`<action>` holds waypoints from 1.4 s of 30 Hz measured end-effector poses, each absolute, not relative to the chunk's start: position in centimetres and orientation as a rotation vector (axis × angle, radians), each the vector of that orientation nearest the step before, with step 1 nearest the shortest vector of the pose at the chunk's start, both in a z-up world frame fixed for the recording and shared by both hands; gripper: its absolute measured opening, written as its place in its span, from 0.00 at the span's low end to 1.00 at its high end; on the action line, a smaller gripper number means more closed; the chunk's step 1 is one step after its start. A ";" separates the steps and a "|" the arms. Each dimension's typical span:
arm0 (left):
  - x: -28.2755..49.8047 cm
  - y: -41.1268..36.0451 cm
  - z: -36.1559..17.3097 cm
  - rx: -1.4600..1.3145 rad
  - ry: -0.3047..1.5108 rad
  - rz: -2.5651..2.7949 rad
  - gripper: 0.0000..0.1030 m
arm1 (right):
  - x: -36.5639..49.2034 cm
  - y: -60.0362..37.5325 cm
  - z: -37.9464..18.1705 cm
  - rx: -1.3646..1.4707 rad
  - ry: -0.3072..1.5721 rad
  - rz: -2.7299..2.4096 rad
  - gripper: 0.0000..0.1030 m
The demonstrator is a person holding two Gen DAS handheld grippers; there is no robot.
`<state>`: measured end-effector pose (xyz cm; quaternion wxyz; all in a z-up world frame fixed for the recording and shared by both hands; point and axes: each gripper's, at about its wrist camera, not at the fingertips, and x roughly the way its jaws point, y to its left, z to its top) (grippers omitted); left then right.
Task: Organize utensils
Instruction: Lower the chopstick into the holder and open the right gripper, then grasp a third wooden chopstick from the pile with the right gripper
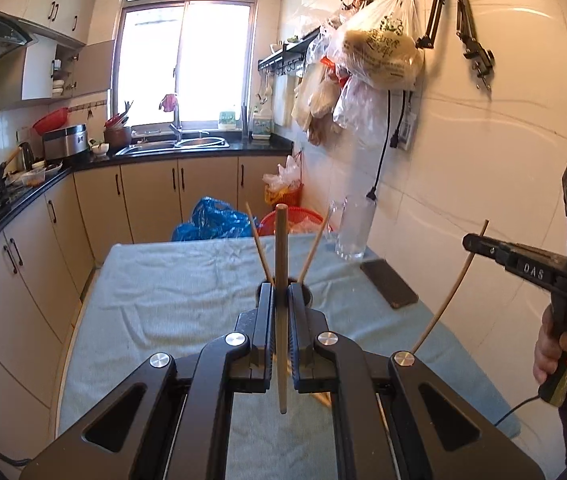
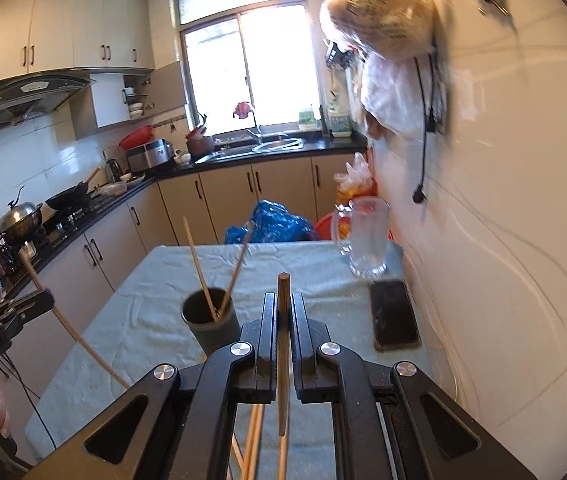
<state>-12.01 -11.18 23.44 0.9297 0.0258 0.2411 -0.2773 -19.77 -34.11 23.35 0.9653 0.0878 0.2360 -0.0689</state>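
Observation:
A dark cup (image 2: pixel 210 322) stands on the towel-covered table (image 2: pixel 143 320) with two wooden chopsticks (image 2: pixel 199 268) leaning in it. In the left wrist view the cup (image 1: pixel 307 294) is mostly hidden behind my left gripper (image 1: pixel 281 292), which is shut on a wooden chopstick (image 1: pixel 281 248) held upright just in front of the cup. My right gripper (image 2: pixel 283 304) is shut on another wooden chopstick (image 2: pixel 283 320), to the right of the cup. It also shows in the left wrist view (image 1: pixel 468 243). More chopsticks (image 2: pixel 253 440) lie on the towel under the right gripper.
A black phone (image 2: pixel 394 314) lies on the table's right side by the tiled wall. A clear glass mug (image 2: pixel 365 236) stands at the far right corner. Kitchen cabinets (image 2: pixel 95 256) run along the left. Plastic bags (image 1: pixel 379 52) hang on the wall above.

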 end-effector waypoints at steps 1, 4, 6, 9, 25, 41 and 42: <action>-11.6 -11.4 23.8 0.052 0.491 -0.567 0.06 | -19.3 -33.8 23.8 0.172 0.470 -0.132 0.06; -9.5 -12.1 25.5 0.048 0.475 -0.559 0.06 | -17.9 -33.1 25.3 0.174 0.438 -0.106 0.06; -7.7 -12.8 26.7 0.038 0.470 -0.555 0.06 | -16.9 -32.8 26.4 0.189 0.413 -0.081 0.06; -5.3 -13.8 27.7 0.026 0.469 -0.545 0.06 | -15.2 -32.0 28.0 0.206 0.367 -0.048 0.06; 6.2 -19.1 21.8 0.037 0.647 -0.497 0.06 | -2.5 -32.1 23.9 0.274 0.474 -0.065 0.06; 4.0 -15.9 22.0 -0.004 0.633 -0.489 0.37 | -1.3 -34.7 20.5 0.322 0.549 -0.088 0.41; 3.5 -15.5 22.2 -0.005 0.629 -0.487 0.39 | -1.8 -34.8 20.7 0.323 0.545 -0.090 0.41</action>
